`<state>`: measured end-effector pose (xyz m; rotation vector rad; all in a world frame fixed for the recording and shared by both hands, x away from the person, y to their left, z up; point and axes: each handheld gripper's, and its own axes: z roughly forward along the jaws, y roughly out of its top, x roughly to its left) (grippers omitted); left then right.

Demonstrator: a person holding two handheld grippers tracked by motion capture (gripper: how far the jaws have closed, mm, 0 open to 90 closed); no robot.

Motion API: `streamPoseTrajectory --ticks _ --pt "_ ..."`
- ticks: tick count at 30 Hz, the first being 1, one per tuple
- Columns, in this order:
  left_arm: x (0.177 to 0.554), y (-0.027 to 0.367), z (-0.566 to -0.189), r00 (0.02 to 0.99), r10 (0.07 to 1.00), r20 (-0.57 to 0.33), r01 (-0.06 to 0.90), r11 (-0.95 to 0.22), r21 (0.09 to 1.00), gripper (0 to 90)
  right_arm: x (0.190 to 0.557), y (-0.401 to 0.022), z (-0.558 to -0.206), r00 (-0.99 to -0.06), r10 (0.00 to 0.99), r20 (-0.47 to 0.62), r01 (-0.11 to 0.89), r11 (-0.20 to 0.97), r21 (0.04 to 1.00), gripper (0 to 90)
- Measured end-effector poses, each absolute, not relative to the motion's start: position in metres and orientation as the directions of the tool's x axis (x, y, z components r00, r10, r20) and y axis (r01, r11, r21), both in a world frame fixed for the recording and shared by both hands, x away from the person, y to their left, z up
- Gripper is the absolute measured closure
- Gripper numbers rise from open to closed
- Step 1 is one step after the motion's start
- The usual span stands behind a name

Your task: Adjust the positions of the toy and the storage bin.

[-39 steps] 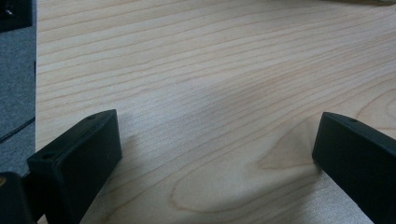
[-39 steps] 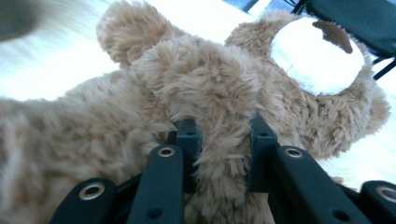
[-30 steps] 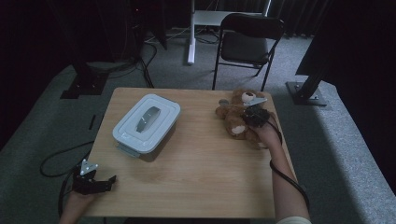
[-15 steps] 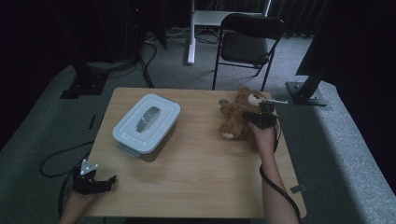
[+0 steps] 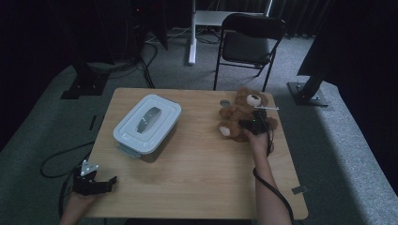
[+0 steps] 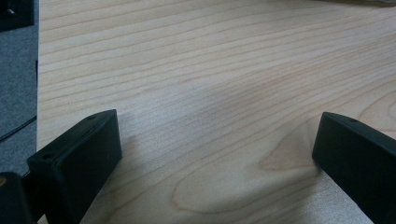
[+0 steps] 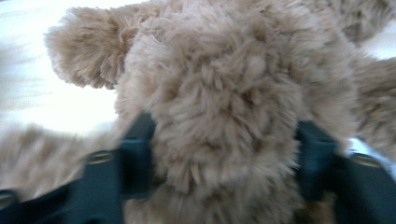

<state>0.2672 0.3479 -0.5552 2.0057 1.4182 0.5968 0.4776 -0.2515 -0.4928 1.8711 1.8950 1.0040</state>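
1. The left gripper (image 5: 101, 183), black with a grey three-cornered plate on top, rests at the near left corner of the light wooden table (image 5: 197, 187), well apart from the box. Its jaws stand spread wide, with bare wood grain between them in the left gripper view.
2. The white rectangular plastic box with a grey handle in its lid (image 5: 147, 123) sits closed on the left half of the table, beyond the left gripper and well to the left of the bear.
3. The brown plush teddy bear with a pale muzzle and pale foot pads (image 5: 240, 115) lies on its back near the far right edge of the table, to the right of the box, head pointing away from the person.
4. The right gripper (image 5: 256, 124) is on the bear's belly. Its jaws have just been closing, and in the right gripper view they pinch a thick fold of the bear's fur (image 7: 224, 121) from both sides.
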Motion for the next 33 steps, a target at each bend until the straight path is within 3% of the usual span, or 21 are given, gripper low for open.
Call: streamPoseTrajectory --ticks 3,5,13,17,20,24,25,27,31,33 --pt "0.267 0.348 -0.555 0.327 0.945 0.018 0.674 -0.246 0.697 2.0 0.479 -0.266 -0.485 -0.13 0.951 0.279 0.741 -0.093 0.665 67.1" --pt "0.267 0.348 -0.555 0.327 0.945 0.018 0.673 -0.246 0.697 2.0 0.481 -0.274 -0.476 -0.145 0.956 0.255 0.725 -0.073 0.685 71.7" --pt "0.267 0.348 -0.555 0.327 0.945 0.018 0.673 -0.246 0.697 2.0 0.485 -0.278 -0.444 -0.208 0.978 0.017 0.664 0.129 0.737 75.2" --pt "0.267 0.348 -0.555 0.327 0.945 0.018 0.673 -0.246 0.697 2.0 0.488 -0.279 -0.468 -0.201 0.98 0.005 0.702 0.14 0.699 74.9" --pt "0.267 0.348 -0.555 0.328 0.945 0.018 0.673 -0.247 0.697 2.0 0.481 -0.282 -0.481 -0.216 0.974 0.062 0.674 0.103 0.732 67.0" --pt "0.269 0.348 -0.555 0.338 0.941 0.017 0.672 -0.254 0.696 2.0 0.477 -0.288 -0.476 -0.205 0.974 0.101 0.668 0.064 0.742 42.5" --pt "0.269 0.348 -0.555 0.338 0.941 0.017 0.672 -0.254 0.696 2.0 0.477 -0.288 -0.476 -0.205 0.974 0.101 0.668 0.064 0.742 42.5" --pt "0.269 0.348 -0.555 0.347 0.938 0.017 0.669 -0.26 0.696 1.9 0.476 -0.289 -0.471 -0.209 0.969 0.131 0.684 0.049 0.728 31.5" --pt "0.272 0.348 -0.554 0.344 0.938 0.051 0.656 -0.279 0.701 1.9 0.473 -0.29 -0.462 -0.183 0.971 0.153 0.683 0.013 0.731 29.1" --pt "0.275 0.348 -0.552 0.341 0.937 0.082 0.648 -0.297 0.702 1.9 0.472 -0.29 -0.456 -0.186 0.963 0.195 0.682 -0.017 0.731 19.4"
